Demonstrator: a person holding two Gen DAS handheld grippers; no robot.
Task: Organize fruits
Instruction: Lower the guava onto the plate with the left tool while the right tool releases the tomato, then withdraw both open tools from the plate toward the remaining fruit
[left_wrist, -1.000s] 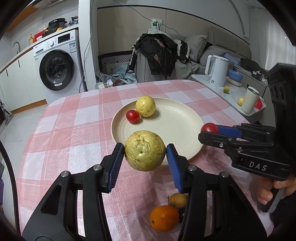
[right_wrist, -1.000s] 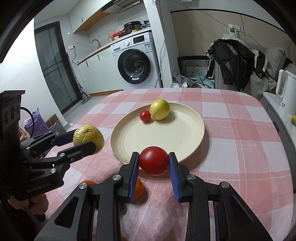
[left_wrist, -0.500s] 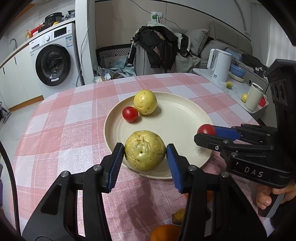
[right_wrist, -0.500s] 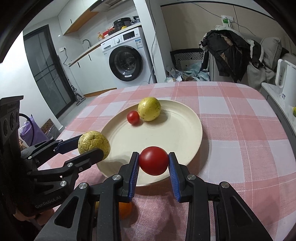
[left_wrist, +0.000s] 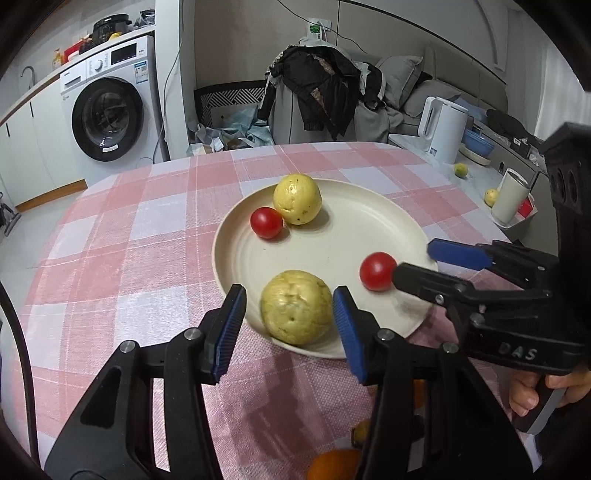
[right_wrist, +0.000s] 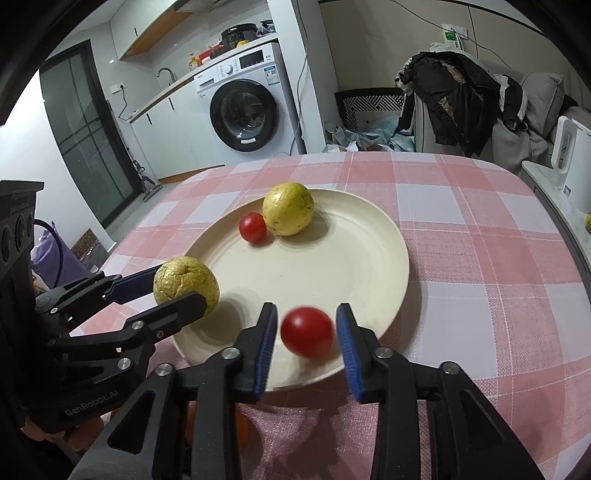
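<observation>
On your cream plate (left_wrist: 373, 206), smooth yellow fruit (left_wrist: 297, 198) and tomato (left_wrist: 266, 222) touch at twelve o'clock; wrinkled fruit (left_wrist: 295, 312) and second tomato (left_wrist: 377, 270) near six.

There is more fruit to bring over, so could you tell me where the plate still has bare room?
The plate is bare across its middle and right side. Crowded: the far-left rim, with a tomato touching a yellow fruit, and the near edge, where both opening grippers straddle fruit.
</observation>
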